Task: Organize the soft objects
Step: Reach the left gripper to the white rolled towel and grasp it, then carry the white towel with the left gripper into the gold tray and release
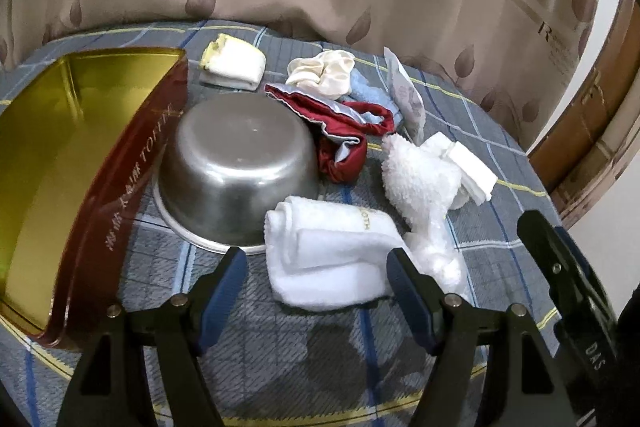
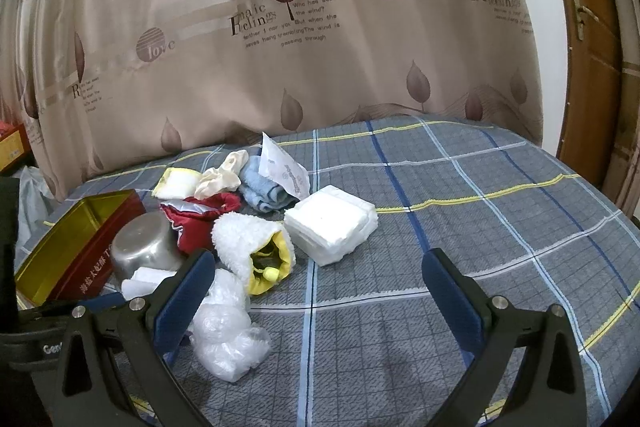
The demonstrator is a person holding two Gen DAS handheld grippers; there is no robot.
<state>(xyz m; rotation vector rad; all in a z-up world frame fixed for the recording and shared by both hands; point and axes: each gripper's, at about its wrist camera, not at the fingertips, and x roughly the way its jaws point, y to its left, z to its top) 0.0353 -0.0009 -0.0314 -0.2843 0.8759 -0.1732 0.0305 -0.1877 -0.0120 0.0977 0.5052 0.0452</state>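
— Where do the soft things lie?

— On the plaid-covered surface point(image 2: 460, 187), bunched toward its left part in the right wrist view. A folded white towel point(image 1: 324, 251) lies just beside an upturned steel bowl point(image 1: 236, 167), touching its rim. Behind the bowl a red satin cloth point(image 1: 340, 143) is crumpled, with a cream scrunchie point(image 1: 320, 71) and a blue cloth point(image 2: 260, 187) beyond it.

— And the fluffy one?

— A white fleece pouch point(image 2: 248, 243) with yellow lining lies on its side, mouth toward the right wrist camera. A stack of white pads point(image 2: 332, 223) sits just beside it, and crumpled clear plastic wrap point(image 2: 224, 331) lies in front. A yellow-edged folded cloth point(image 1: 232, 63) rests near the curtain point(image 2: 320, 47).

— The tin?

— A red tin point(image 1: 132, 187) with gold interior stands left of the bowl, open — nothing visible inside.

— The grippers?

— The left gripper point(image 1: 318, 291) hovers over the towel, jaws wide and holding nothing. The right gripper point(image 2: 318, 299) has its jaws spread wide too, over bare cloth beside the plastic wrap.
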